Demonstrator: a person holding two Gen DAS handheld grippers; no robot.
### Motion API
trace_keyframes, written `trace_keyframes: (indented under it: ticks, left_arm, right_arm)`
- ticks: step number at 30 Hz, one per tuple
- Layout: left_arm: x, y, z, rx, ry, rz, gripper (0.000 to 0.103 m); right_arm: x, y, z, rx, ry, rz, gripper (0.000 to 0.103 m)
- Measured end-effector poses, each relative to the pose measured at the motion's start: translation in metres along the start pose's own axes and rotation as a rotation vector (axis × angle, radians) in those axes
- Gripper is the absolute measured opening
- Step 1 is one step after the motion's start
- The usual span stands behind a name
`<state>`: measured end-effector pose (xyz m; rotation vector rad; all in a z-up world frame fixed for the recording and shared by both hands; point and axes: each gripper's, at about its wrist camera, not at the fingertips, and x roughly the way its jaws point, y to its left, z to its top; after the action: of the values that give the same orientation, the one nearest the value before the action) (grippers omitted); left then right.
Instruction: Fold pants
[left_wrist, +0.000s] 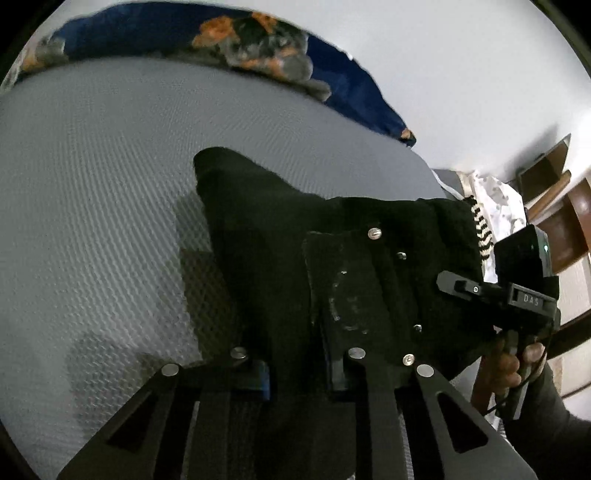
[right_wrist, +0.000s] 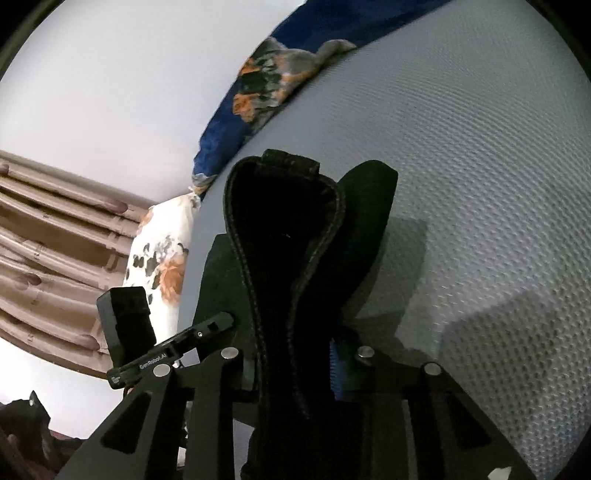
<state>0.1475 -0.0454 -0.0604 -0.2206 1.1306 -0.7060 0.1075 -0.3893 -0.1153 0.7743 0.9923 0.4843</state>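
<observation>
Where left view hides it—pants (right_wrist: 284, 229) hem, right gripper (right_wrist: 295, 369) clamped.

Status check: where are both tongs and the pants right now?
Left tongs shut on pants. Right tongs shut on a seamed edge. Pants lifted over grey mattress. Blue floral blanket at far edge, not in the way.

A grey textured mattress (left_wrist: 110, 177) fills the room; along its far edge lies a blue floral blanket (left_wrist: 258, 40) (orange blooms), with brown curtains (right_wrist: 55, 236) beyond the mattress's corner.
</observation>
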Motion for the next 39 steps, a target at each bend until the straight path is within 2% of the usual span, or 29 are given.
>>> trace_keyframes:
  ticks: [5,16,26,31,33,35,36,39]
  left_arm:
    - [-0.019,0.02,0.017,-0.009,-0.064,0.02,0.019]
    - [-0.029,0.064,0.064,-0.033,-0.131,0.103,0.019]
    - [-0.025,0.093,0.106,-0.047,-0.169,0.151,0.019]
    - [-0.008,0.112,0.112,-0.058,-0.149,0.181,0.02]
    - [0.0,0.122,0.108,-0.067,-0.136,0.2,0.024]
    - [0.008,0.135,0.103,-0.117,-0.104,0.217,0.044]
    - [0.012,0.141,0.101,-0.137,-0.082,0.238,0.049]
    - [0.012,0.14,0.093,-0.115,-0.098,0.254,0.053]
  right_arm:
    - [0.024,0.021,0.02,-0.022,0.011,0.035,0.026]
    - [0.089,0.05,0.077,-0.058,0.05,0.063,0.025]
    - [0.122,0.058,0.113,-0.072,0.051,0.051,0.025]
    - [0.137,0.048,0.121,-0.06,0.043,-0.003,0.025]
    - [0.141,0.043,0.122,-0.068,0.036,-0.067,0.027]
    - [0.142,0.038,0.121,-0.08,0.034,-0.126,0.034]
    - [0.142,0.039,0.118,-0.11,0.025,-0.182,0.041]
    - [0.141,0.044,0.111,-0.168,0.005,-0.249,0.045]
